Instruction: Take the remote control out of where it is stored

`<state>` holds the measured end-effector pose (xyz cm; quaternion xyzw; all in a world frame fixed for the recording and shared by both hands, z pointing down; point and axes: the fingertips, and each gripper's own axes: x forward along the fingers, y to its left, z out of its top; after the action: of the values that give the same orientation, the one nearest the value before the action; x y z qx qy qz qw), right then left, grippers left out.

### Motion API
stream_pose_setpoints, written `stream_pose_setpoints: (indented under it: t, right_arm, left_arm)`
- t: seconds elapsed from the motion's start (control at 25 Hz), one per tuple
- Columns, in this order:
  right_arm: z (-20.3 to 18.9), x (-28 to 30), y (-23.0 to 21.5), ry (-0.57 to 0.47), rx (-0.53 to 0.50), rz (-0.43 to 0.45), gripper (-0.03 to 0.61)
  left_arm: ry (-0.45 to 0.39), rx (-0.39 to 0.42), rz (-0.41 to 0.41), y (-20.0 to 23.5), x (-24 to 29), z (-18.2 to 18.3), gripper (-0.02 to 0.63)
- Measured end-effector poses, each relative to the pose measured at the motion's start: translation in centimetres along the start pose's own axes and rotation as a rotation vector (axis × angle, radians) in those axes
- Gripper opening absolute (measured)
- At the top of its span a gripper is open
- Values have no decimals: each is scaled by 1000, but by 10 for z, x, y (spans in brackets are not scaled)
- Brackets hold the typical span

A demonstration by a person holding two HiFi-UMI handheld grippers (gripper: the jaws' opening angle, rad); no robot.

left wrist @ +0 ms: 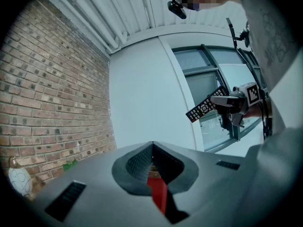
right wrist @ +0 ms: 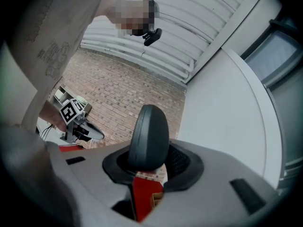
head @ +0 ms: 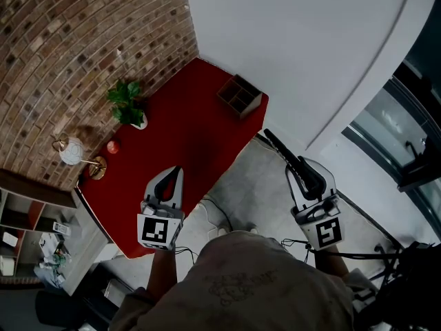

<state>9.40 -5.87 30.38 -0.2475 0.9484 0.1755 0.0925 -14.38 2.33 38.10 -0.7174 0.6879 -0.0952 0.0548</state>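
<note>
Since the right tool (head: pixel 311 179) was closed tight on the remote control (head: pixel 281 149), holding it up in the air beside the red bench (head: pixel 186 150), the taking-out step looked done. The remote was well away from the wooden box (head: pixel 240 95) at the bench's far end. The left tool (head: pixel 176 173) was closed with nothing in it. Next, I think, the remote only needed a safe place to be put down.
</note>
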Motion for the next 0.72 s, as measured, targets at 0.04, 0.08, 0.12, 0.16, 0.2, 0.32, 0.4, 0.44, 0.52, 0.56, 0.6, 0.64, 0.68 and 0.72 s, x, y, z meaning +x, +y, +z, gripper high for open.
stream_pose_setpoints:
  t: [0.04,0.08,0.12,0.16,0.2,0.32,0.4,0.44,0.52,0.56,0.6,0.64,0.68,0.72]
  right_arm:
    - [0,1,-1,-2,5,0,109]
    - [0,1,-1,-2,9,0,109]
    - [0,2,-1,-1,10,0,109]
    - [0,2,0,1,8,2,109]
    - [-1,2,2,4,5,5,109]
    - [-2,4,5,9,-1,13,109]
    - [-2,6,7,13,-4,19,109]
    - [-2,7,8,13,-6,24,109]
    - [-3,10,11,14,-13,34,109]
    - [-4,11,14,17,-18,40,109]
    - [-5,12,16,22,-22,44,109]
    - [-6,13,18,25,-24,48,109]
    - [-6,15,20,27,-23,50,109]
    - [-6,17,21,28,-20,52,109]
  left_arm:
    - [-1,-4,1,0,1,0,-2]
    - [-1,-6,1,0,1,1,-2]
    - [0,-7,0,0,2,1,-2]
    - [0,-9,-2,-1,2,2,-2]
    - [-5,-13,-3,-1,3,3,-2]
    - [-13,-13,-8,-1,3,2,-2]
    - [-5,-6,-10,1,3,-1,-2]
    - [-2,-7,-9,2,2,-3,-2]
    - [-6,-19,-5,4,3,-1,-2]
    - [-10,-22,-4,5,3,-1,-2]
    - [-14,-25,-5,5,4,0,-2]
    - [-17,-26,-7,6,4,-1,-2]
    - [-17,-25,-10,7,4,-2,-2]
    - [-17,-24,-12,9,4,-3,-2]
